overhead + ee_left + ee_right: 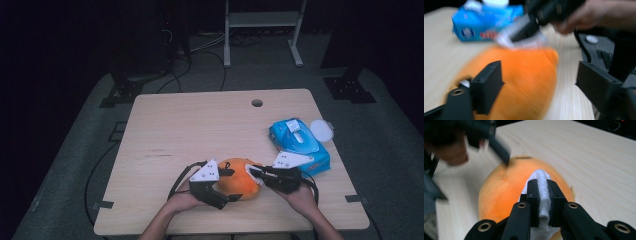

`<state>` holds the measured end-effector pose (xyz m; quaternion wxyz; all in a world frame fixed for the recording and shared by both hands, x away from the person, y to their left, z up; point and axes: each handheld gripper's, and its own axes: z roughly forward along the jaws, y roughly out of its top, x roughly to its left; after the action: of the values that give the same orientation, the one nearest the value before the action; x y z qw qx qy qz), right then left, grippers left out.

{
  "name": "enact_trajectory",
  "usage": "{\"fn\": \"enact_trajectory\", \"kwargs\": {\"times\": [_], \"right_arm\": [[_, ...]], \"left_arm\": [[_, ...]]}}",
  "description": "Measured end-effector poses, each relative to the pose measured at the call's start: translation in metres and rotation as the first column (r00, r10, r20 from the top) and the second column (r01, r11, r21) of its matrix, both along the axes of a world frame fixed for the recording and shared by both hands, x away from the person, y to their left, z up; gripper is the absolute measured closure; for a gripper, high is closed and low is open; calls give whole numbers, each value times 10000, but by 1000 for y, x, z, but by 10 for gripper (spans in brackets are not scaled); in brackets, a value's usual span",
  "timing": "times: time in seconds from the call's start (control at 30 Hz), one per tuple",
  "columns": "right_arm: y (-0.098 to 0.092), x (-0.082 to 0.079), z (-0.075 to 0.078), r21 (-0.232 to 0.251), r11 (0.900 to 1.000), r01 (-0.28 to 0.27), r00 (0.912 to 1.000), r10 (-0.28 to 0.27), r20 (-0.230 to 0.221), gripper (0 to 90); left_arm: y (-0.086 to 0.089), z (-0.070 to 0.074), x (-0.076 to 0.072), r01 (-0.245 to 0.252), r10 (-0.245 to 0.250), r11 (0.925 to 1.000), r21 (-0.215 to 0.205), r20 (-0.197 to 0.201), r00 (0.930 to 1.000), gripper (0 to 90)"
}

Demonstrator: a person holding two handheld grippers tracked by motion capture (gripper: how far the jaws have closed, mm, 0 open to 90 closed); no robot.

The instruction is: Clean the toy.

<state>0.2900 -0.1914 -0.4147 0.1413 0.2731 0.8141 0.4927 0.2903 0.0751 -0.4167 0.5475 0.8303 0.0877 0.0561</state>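
An orange rounded object (239, 184) (524, 82) (504, 187) lies near the table's front edge, with a dark slot-like mark on top. My left gripper (231, 185) (539, 82) straddles its left side, jaws wide apart; the left jaw sits against the orange surface and the right jaw stands clear of it. My right gripper (256, 175) (542, 187) comes from the right, shut on a folded white wipe (251, 173) (541, 176), and holds the wipe against the top of the orange object. The left gripper view is blurred.
A blue pack of wipes (299, 142) (481, 22) lies at the right, just behind my right hand, with a round white lid (321, 130) beside it. The wooden table (200, 125) has a cable hole (257, 103) near its far edge.
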Motion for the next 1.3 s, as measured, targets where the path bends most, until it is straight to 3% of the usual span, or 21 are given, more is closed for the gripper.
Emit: {"fn": "enact_trajectory", "kwargs": {"times": [0.1,0.17,0.33,0.53,0.7,0.8,0.87,1.0,1.1,1.23,1.3], "right_arm": [[-3,-9,-7,-98,9985,-539,9985,538,-97,810],[-5,-15,-9,-149,9969,-778,9970,778,-1,808],[-7,-21,-11,-169,9936,-1118,9937,1119,37,806],[-19,-24,-8,246,9903,-1367,9906,1369,-69,791],[-31,-30,-3,373,9919,-1211,9926,1210,61,792],[-42,-33,-3,566,9937,-970,9953,969,54,792],[-49,-34,-4,735,9944,-765,9971,766,19,792],[-58,-33,-5,984,9939,-501,9986,513,-94,791],[-61,-34,-2,1055,9935,-432,9991,428,63,789],[-67,-32,-1,1286,9915,-182,9998,167,122,788],[-70,-31,0,1334,9911,-13,9999,-1,103,789]], "left_arm": [[-1,7,1,126,-110,9988,-468,349,9993,195],[-4,8,4,134,-117,9993,-357,475,9988,195],[-17,7,16,226,-246,9992,333,608,9978,192],[-19,2,28,444,-436,9944,955,-104,9990,217],[-27,-4,25,88,-103,9884,1517,90,9999,212],[-33,-8,22,-234,246,9819,1878,-42,9997,223],[-36,-10,21,-427,426,9776,2063,46,9991,258],[-42,-8,15,-520,388,9639,2612,556,9977,463],[-40,-4,14,-594,458,9653,2542,592,9972,538],[-33,6,18,-883,779,9773,1929,606,9951,578],[-30,12,21,-1106,986,9770,1821,738,9924,579]]}}
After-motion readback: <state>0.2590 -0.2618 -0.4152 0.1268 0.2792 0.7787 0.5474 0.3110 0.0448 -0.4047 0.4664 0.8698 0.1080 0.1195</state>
